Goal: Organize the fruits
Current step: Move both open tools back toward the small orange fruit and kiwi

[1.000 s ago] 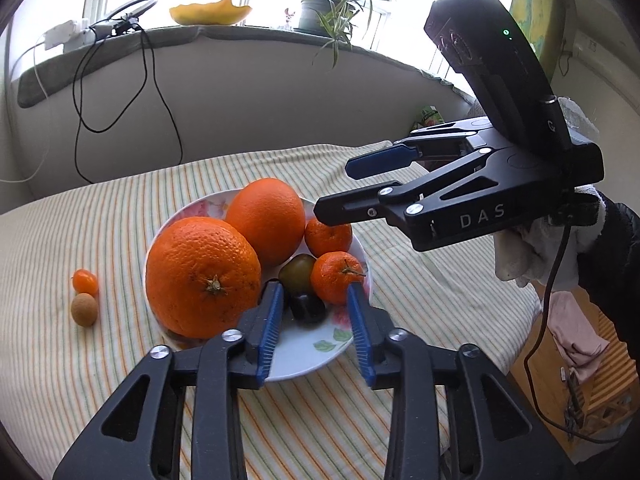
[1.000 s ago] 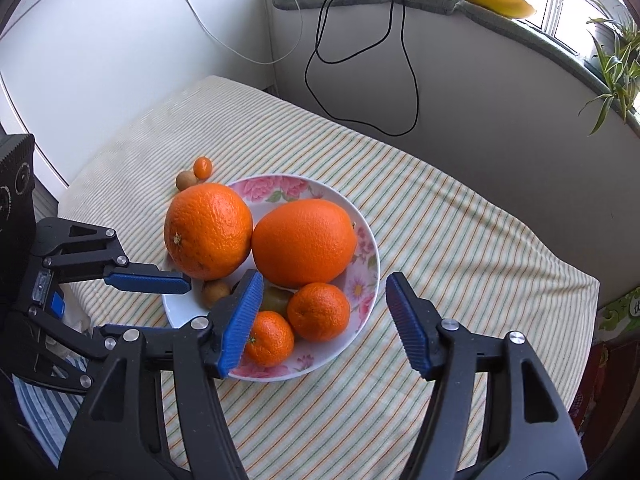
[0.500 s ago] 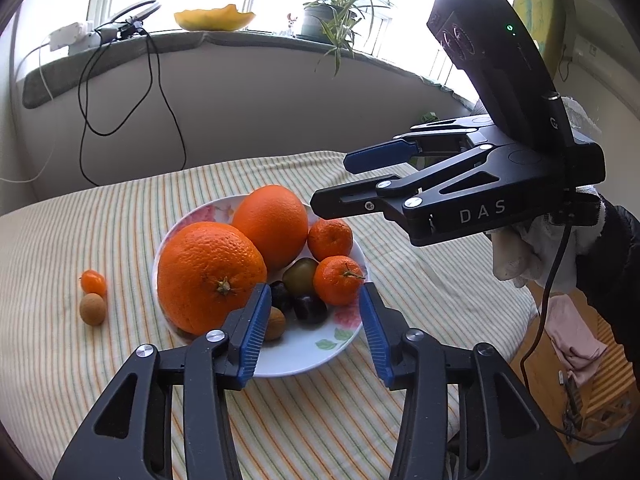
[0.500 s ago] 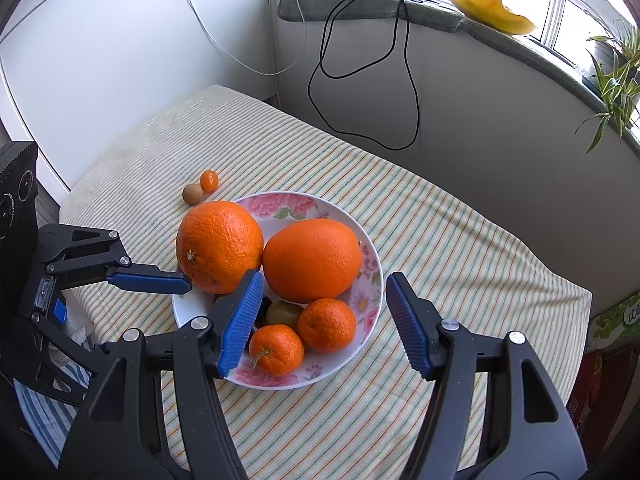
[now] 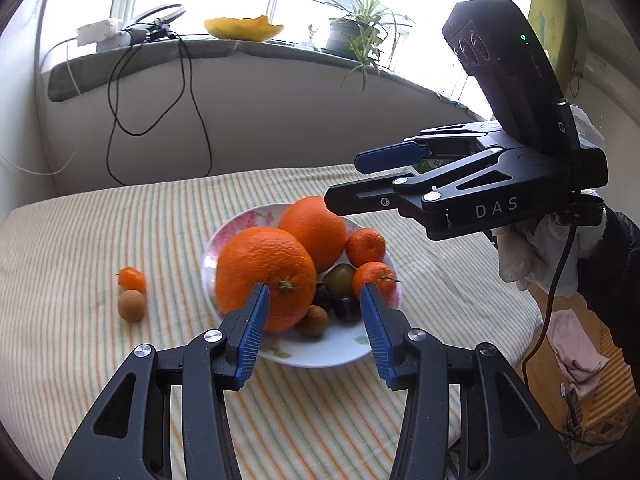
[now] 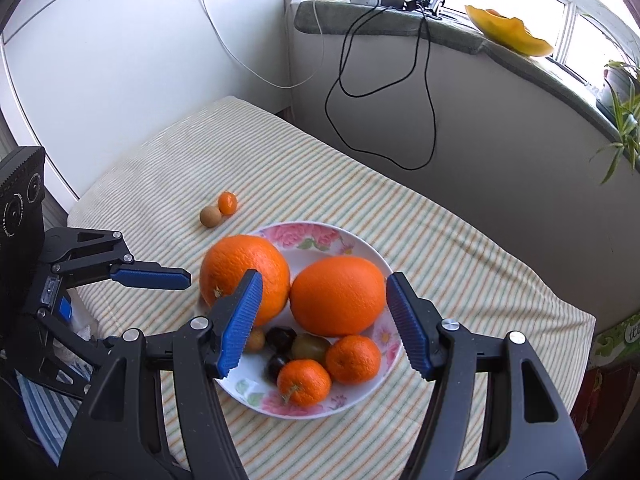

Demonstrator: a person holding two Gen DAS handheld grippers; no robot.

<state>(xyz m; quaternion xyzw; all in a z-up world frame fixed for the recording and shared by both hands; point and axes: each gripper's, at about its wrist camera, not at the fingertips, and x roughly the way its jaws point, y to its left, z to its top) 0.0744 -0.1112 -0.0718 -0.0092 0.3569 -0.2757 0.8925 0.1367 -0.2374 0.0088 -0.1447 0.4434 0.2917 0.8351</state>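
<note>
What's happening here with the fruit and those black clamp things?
A person holds two hand grippers over a floral plate piled with fruit: two big oranges, two mandarins and some small dark fruit. Both the left gripper and the right gripper are open and hold nothing. A tiny orange fruit and a small brown fruit sit off the plate on the striped cloth.

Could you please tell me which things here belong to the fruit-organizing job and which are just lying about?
Job: plate, two big oranges, two mandarins, loose kumquat, brown fruit.
Lying about: cables, potted plant, yellow dish on sill.
</note>
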